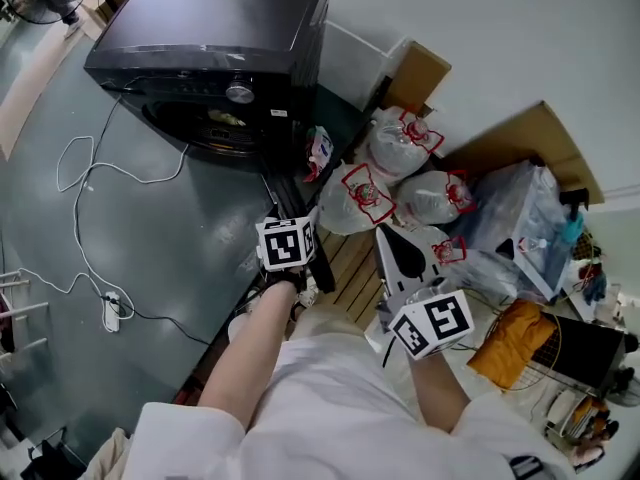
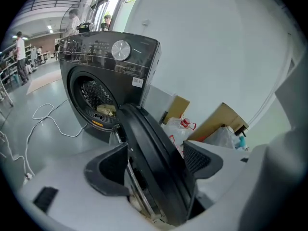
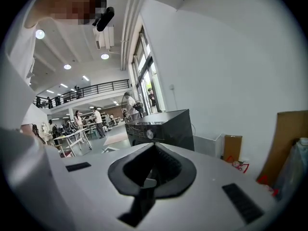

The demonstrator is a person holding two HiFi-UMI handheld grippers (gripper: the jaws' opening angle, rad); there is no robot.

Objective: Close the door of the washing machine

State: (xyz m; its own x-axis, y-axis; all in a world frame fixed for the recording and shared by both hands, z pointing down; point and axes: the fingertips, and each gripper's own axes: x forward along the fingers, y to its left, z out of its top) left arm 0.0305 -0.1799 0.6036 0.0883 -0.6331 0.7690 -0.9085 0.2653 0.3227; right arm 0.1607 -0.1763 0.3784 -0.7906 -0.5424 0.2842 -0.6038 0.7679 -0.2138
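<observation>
Grey-green floor (image 1: 150, 228) and a white wall form the work area.

1. Left gripper (image 2: 155, 146): the jaws stand wide apart and straddle the rim of the door (image 2: 144, 129). The rim fills most of the gap between them. The left pad faces the door's inner ring and the right pad faces its black outer side.
2. Right gripper (image 3: 153, 148): the jaws are together with nothing between them. In the head view it hangs beside the left gripper, clear of the door, above the plastic bags (image 1: 400, 193).
3. Door: it is swung fully open. In the head view it shows edge-on, reaching from the machine's front toward the person.
4. Washing machine (image 2: 110, 81): the black unit stands on the floor beside the wall. Its round drum opening (image 2: 98, 97) is uncovered, and a pale item of laundry (image 2: 107, 109) lies at the lower lip.
5. Surroundings: a white cable (image 1: 85, 178) loops across the floor in front of the machine. The bags, marked in red, are heaped by the wall beside the machine, with sheets of cardboard (image 1: 540, 143) leaning behind them.
</observation>
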